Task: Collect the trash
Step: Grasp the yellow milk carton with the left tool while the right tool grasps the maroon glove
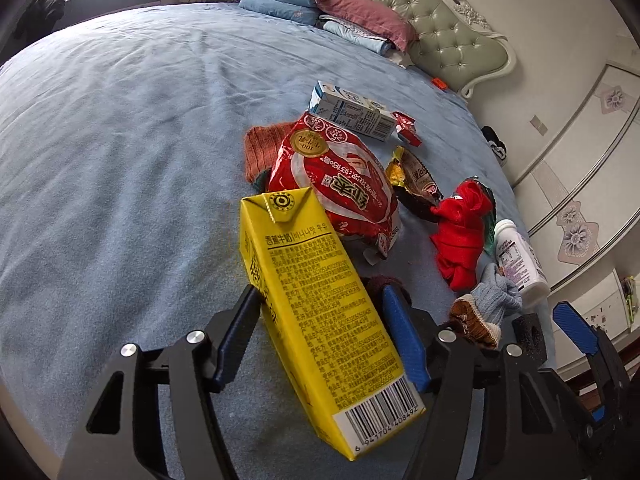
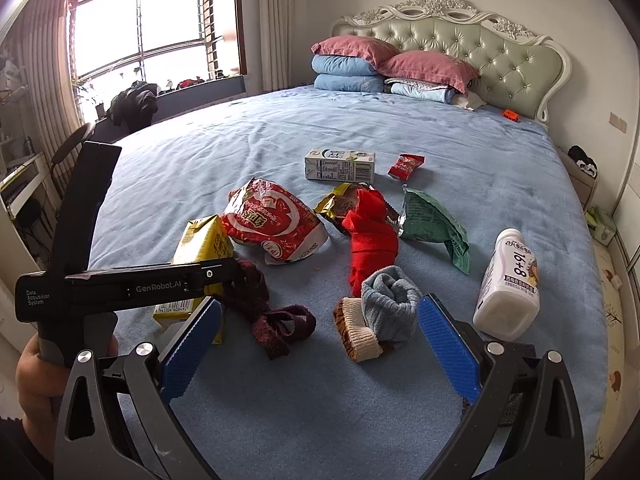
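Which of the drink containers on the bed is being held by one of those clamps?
The yellow milk carton: the left gripper is closed on its sides. The white-and-blue carton and the white bottle lie untouched on the blue bedspread.

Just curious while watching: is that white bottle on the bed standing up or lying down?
Lying down. The white bottle rests on its side on the blue bedcover, cap end pointing toward the headboard, its printed label facing up.
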Tool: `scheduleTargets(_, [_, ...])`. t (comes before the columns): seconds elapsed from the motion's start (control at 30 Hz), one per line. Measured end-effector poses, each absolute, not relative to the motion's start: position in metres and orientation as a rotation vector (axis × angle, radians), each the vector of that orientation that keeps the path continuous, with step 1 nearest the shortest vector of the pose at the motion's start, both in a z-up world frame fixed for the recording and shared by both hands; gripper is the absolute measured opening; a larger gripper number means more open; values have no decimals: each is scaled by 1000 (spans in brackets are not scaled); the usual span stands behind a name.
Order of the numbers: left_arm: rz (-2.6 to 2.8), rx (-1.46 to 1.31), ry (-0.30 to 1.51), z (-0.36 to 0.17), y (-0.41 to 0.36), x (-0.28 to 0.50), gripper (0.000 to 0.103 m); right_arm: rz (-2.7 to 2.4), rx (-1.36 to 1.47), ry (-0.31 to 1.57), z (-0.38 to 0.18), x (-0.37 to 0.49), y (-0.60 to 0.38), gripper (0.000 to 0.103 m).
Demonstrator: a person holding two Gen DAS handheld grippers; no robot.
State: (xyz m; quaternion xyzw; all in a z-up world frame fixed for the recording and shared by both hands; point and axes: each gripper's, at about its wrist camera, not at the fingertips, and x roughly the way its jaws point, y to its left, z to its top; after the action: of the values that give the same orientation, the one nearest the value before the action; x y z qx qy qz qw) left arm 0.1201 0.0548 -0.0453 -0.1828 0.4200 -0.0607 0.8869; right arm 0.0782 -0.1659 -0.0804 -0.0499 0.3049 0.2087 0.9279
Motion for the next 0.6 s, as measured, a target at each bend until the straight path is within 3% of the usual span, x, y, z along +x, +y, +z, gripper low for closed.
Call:
scheduleTargets(0.17, [-241, -396, 870, -44, 63, 117, 48, 479, -83, 654, -87, 77, -160, 91])
scheduleTargets(0.23, [-292, -410, 875, -46, 66, 116, 46, 513, -94, 668, -89, 76, -153, 81])
scheduleTargets(0.4, [-407, -449, 903, -49, 74, 116, 43, 590, -146, 717, -97, 75, -131, 73])
scheduleTargets(0.53, [-448, -446, 923, -52, 73, 117, 43, 612, -185, 777, -104, 84, -119, 54])
scheduleTargets(0.6, [-460, -442, 934, -52, 73, 117, 43, 615, -178, 812, -109, 91, -118, 50])
